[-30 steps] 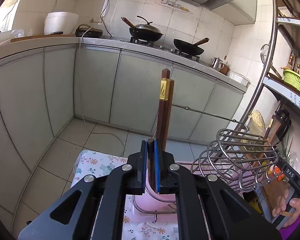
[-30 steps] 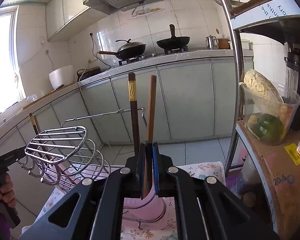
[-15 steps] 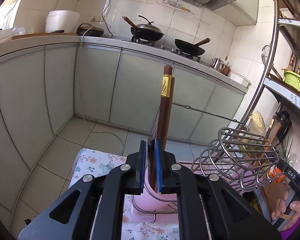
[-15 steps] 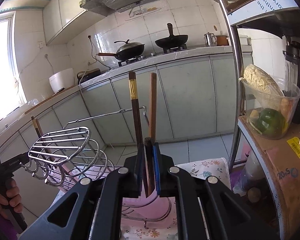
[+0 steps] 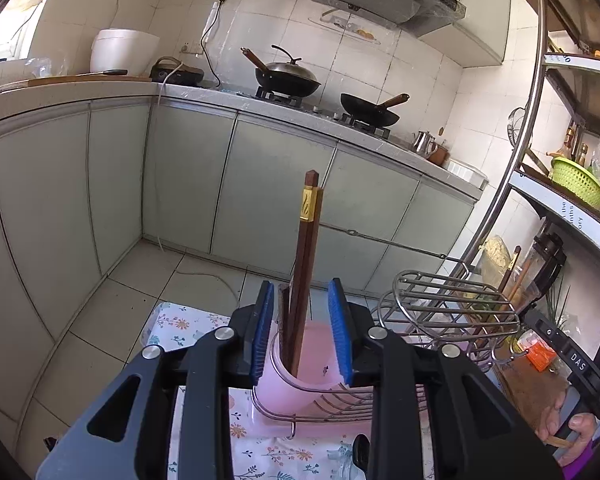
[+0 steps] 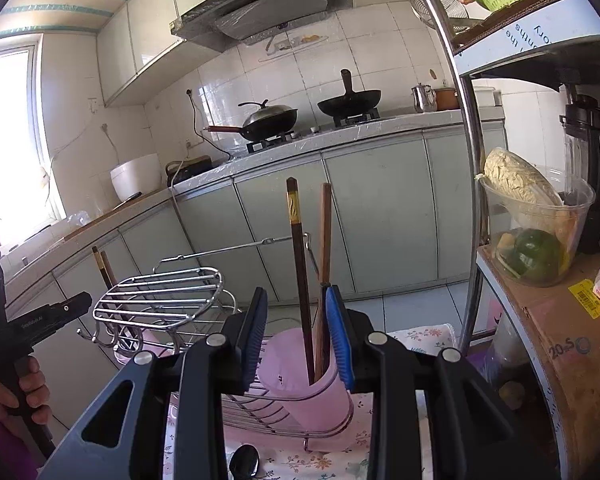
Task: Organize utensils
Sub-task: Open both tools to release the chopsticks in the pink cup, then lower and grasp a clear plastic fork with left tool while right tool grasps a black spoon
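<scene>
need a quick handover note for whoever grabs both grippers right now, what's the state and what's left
Left gripper: jaws have just been opening, pads clear of the chopsticks that stand between them in a pink cup.
Right gripper: also just opened; its pair of chopsticks stands free in the other pink cup.
Both cups sit in the wire rack on the floral cloth.
Done: both pairs dropped in.
Left: a spoon lies on the cloth by the rack, probably next.

Left gripper (image 5: 302, 330): my jaws have just been opening, blue pads parted, pressing nothing.
Right gripper (image 6: 298, 334): mine too, just opening, pads apart.
Hands: each grips a black handle at frame's edge.
</scene>
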`<state>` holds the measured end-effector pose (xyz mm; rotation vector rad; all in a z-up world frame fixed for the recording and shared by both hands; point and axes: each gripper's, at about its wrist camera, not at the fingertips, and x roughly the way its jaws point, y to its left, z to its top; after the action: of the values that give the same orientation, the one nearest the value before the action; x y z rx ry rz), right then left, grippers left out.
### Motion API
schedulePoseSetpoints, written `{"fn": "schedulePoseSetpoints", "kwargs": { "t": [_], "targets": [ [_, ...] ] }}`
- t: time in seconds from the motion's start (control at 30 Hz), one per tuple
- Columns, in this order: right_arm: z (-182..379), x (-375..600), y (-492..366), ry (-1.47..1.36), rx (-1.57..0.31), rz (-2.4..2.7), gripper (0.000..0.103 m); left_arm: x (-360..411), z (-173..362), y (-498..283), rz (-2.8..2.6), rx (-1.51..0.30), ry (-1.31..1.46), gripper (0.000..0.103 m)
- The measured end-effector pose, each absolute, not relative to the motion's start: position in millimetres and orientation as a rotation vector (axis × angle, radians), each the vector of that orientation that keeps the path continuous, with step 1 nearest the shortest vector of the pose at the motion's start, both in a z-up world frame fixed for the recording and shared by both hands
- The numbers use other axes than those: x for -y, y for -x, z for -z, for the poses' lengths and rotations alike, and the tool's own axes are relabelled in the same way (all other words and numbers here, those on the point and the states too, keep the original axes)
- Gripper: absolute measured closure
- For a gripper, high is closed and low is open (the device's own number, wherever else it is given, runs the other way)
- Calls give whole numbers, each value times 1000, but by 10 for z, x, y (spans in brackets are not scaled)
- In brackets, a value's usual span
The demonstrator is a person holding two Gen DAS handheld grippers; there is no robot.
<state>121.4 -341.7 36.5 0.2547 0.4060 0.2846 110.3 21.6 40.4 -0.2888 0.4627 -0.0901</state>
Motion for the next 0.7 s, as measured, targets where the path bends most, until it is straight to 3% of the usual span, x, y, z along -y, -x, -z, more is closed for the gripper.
{"fn": "schedulePoseSetpoints", "kwargs": {
  "t": [0.3, 0.7],
  "targets": [
    [-384, 3507, -889, -299, -417, -292, 73, -113, -411, -796, 137, -482, 276, 74],
    [256, 3291, -726, -291, -648, -325, 73, 30, 32, -572, 185, -626, 256, 74]
  ]
}}
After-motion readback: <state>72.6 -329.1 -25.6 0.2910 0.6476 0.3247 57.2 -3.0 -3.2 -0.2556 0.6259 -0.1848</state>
